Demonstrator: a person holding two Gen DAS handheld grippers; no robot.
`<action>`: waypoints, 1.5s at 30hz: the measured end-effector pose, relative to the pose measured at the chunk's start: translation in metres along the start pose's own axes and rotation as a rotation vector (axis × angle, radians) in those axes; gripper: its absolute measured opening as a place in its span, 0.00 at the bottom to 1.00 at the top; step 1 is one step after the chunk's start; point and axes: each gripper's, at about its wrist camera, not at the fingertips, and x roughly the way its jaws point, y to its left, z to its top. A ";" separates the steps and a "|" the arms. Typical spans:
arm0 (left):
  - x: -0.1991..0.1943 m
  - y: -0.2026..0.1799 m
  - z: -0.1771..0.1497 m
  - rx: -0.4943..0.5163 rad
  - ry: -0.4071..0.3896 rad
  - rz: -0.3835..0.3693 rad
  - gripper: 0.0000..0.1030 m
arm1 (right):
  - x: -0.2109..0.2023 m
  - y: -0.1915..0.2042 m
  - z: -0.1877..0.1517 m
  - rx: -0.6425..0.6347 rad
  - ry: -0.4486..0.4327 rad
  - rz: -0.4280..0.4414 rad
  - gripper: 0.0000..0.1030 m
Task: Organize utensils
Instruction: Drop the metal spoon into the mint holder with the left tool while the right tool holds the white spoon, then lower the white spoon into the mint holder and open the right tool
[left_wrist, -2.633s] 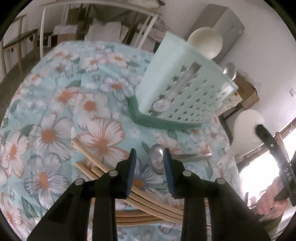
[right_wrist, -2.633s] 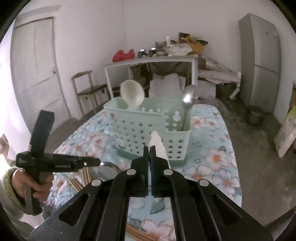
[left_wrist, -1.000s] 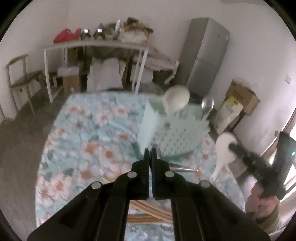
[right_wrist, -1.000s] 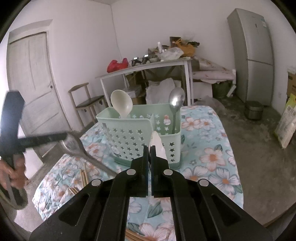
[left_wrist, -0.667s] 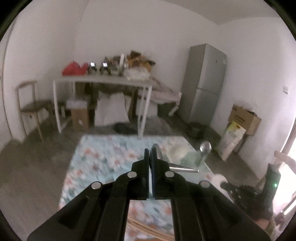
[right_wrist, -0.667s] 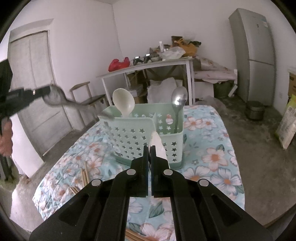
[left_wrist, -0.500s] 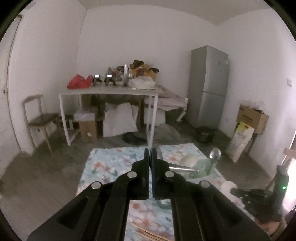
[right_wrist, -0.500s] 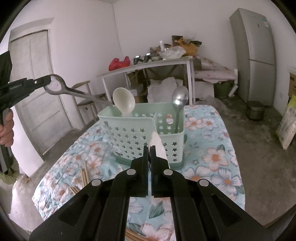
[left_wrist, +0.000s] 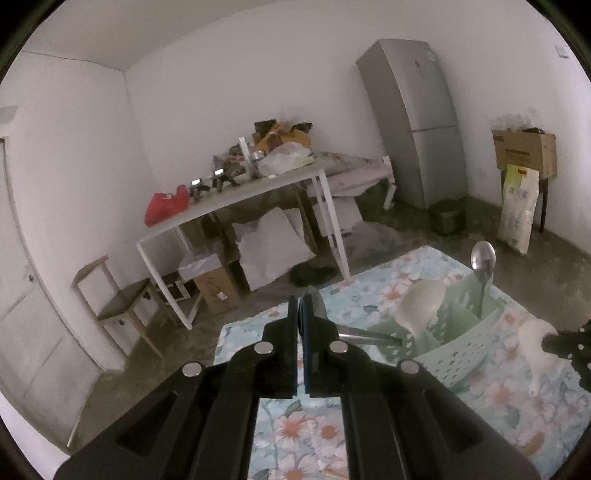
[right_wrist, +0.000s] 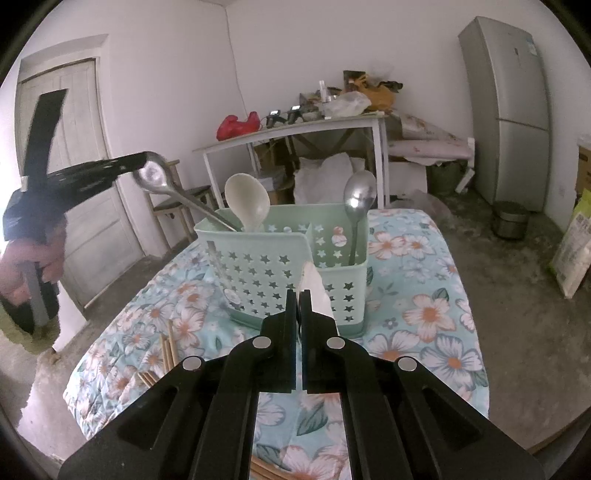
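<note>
The left tongs (right_wrist: 142, 162), clamped on the bowl of a shiny steel spoon (right_wrist: 155, 176), now tilt its handle down into the left compartment of the mint-green star-punched plastic caddy (right_wrist: 258, 273), where half a second ago the handle hung above the rim; the right tongs (right_wrist: 299, 295) stay closed on a white plastic spoon (right_wrist: 314, 286); wooden chopsticks (right_wrist: 168, 347) lie on the floral-clothed surface (right_wrist: 424, 314); a grey fridge (right_wrist: 506, 107) stands at the right wall.

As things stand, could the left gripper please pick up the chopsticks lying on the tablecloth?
Probably not: the left gripper is shut on a metal spoon, raised by the caddy, away from the chopsticks.
</note>
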 end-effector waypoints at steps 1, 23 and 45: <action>0.006 -0.002 0.001 0.002 0.009 -0.010 0.02 | 0.000 0.000 0.000 0.001 0.000 -0.001 0.00; 0.039 0.008 0.009 -0.253 0.017 -0.238 0.23 | -0.004 -0.012 0.001 0.042 -0.018 -0.015 0.00; 0.006 0.039 -0.086 -0.446 0.195 -0.258 0.43 | -0.057 -0.051 0.120 0.186 -0.326 0.341 0.00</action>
